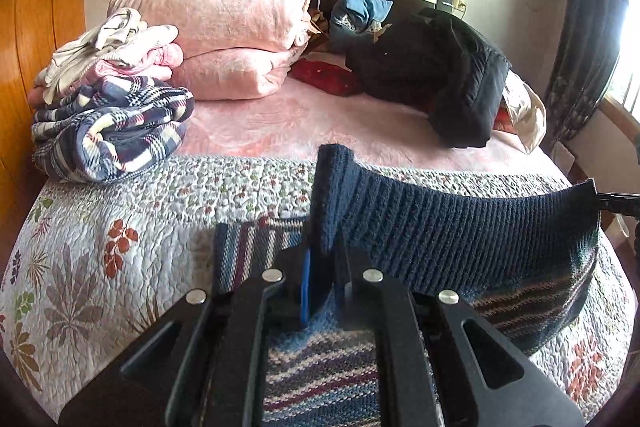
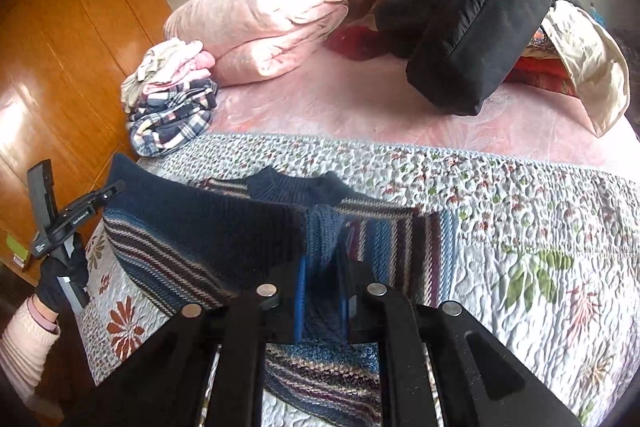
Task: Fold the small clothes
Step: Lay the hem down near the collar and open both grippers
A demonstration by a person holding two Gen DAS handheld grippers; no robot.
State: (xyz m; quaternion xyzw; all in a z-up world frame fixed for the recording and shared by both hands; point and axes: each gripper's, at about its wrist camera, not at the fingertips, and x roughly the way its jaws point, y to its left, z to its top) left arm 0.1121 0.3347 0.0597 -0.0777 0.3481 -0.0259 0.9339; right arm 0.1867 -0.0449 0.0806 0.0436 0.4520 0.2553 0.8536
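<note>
The striped sweater lies near the bed's foot edge on the floral quilt, its hem lifted, pinched by the left gripper and right gripper. Best carry both corners level toward the collar.

Sweater: coarse ribbed knit, matt, navy hem over striped body. Quilt: stitched, puckered cotton-like cloth, floral print. Pink blanket: plush, faint sheen. Wardrobe: varnished wood, glossy. Left gripper and right gripper: matt black, looked plastic, with bright metal rivets. Black jacket: smooth, matt fabric.
</note>
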